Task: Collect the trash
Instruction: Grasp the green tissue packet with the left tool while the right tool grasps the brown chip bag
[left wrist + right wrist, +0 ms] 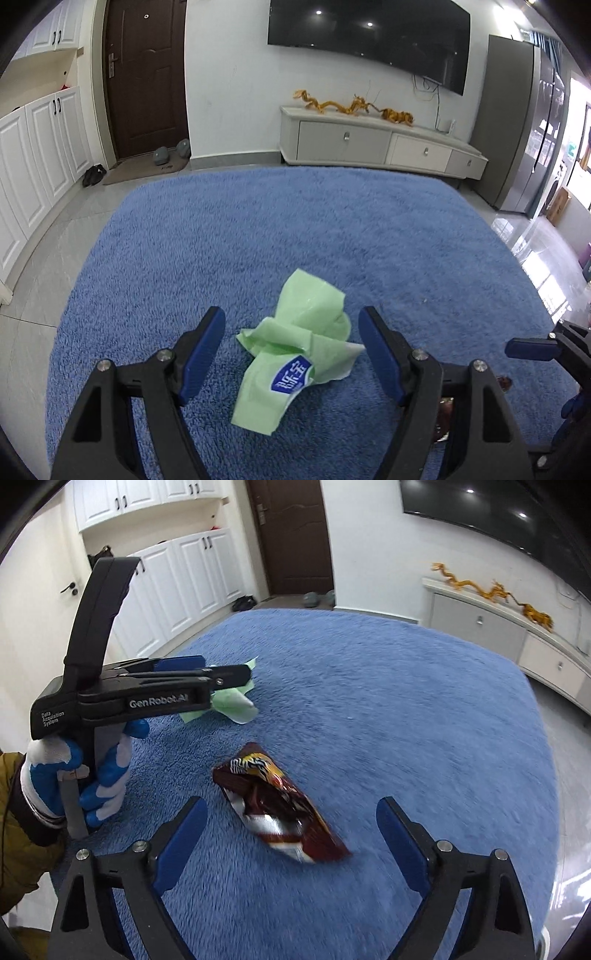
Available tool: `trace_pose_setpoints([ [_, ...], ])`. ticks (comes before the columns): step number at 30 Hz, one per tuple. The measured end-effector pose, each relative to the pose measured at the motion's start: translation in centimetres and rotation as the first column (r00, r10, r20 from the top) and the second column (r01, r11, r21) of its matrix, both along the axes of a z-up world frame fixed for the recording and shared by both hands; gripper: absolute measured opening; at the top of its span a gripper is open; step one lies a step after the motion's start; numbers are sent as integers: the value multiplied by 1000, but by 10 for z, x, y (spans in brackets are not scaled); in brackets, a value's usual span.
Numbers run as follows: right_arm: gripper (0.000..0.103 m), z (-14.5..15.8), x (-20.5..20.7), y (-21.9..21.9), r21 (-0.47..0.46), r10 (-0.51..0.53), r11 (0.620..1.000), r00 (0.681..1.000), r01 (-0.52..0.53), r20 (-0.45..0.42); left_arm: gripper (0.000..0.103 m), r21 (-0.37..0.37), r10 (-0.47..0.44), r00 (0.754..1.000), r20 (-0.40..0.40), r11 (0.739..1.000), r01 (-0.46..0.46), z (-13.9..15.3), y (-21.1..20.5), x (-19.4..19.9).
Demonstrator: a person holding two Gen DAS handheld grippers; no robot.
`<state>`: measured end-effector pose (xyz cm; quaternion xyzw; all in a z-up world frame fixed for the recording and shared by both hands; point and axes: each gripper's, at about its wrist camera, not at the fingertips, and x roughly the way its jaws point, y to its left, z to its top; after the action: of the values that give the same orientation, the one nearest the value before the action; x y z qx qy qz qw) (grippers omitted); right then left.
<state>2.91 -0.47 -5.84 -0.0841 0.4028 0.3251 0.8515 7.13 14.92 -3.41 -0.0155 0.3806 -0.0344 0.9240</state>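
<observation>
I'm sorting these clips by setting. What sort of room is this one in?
Most likely a home living room by the entrance: a wall-mounted TV above a low media cabinet, a blue shag rug on tiled floor, and a dark front door with shoes beside it.

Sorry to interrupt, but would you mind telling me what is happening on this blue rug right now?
A person holding a gripper in each hand is collecting trash from the blue rug. The left gripper is open, its fingers either side of a crumpled green wrapper lying on the rug. The right gripper is also open, lined up over a dark red snack wrapper. Neither piece has been gripped yet.
</observation>
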Motion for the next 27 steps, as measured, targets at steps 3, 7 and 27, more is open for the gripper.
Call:
trace_pose_setpoints([
  [3,80,-7,5,7,-3,16,1000,1000,-16,-13,73,17,-4,1000,-11,1000,5,-6,-2,1],
  [7,68,-13,8,7,-3,21,1000,1000,-21,-23,73,17,-6,1000,-8,1000,6,-7,-3,3],
  [27,42,-15,9,2,-23,12,1000,1000,-12,-22,60,42,-24,1000,14,999,24,-4,-14,-6],
])
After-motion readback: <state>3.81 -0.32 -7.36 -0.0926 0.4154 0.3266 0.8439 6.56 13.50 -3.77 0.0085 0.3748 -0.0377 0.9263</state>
